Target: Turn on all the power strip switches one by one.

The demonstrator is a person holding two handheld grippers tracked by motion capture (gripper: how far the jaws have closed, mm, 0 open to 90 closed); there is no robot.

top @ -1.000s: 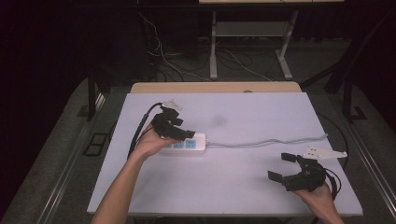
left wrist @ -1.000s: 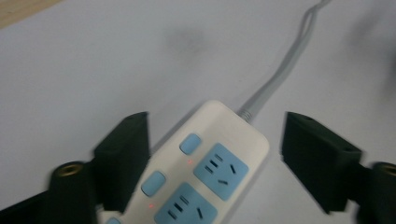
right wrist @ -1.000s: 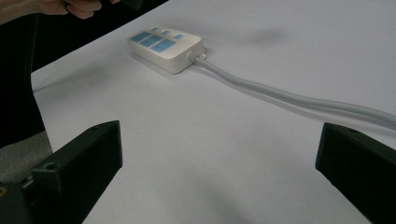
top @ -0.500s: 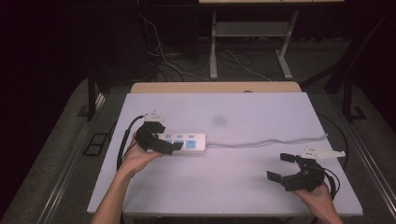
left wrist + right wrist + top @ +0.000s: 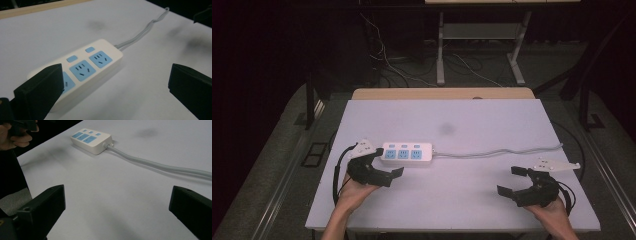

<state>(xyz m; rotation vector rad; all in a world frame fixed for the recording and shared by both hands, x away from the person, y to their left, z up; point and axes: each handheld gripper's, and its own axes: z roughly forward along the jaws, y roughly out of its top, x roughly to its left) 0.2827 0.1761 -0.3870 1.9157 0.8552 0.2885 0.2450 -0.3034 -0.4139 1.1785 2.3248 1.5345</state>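
Note:
A white power strip [image 5: 407, 152] with blue sockets lies flat at the table's left middle, and its grey cable [image 5: 497, 152] runs off to the right. My left gripper [image 5: 388, 162] is open by the strip's left end, just on the near side of it. In the left gripper view the strip [image 5: 85, 67] lies ahead between the wide jaws, with the left jaw hiding its near end. My right gripper [image 5: 509, 180] stands open near the front right corner with nothing in it. From there the strip [image 5: 91, 140] and cable [image 5: 155, 165] lie far ahead.
The white table [image 5: 472, 125] has a wooden strip along its far edge [image 5: 442, 93]. A faint dark smudge [image 5: 446, 129] marks the top behind the cable. Dark floor, cables and a stand's legs [image 5: 439, 55] lie beyond.
My left gripper has pulled back from on top of the power strip toward the near left and now sits off its left end. The right gripper has barely moved.

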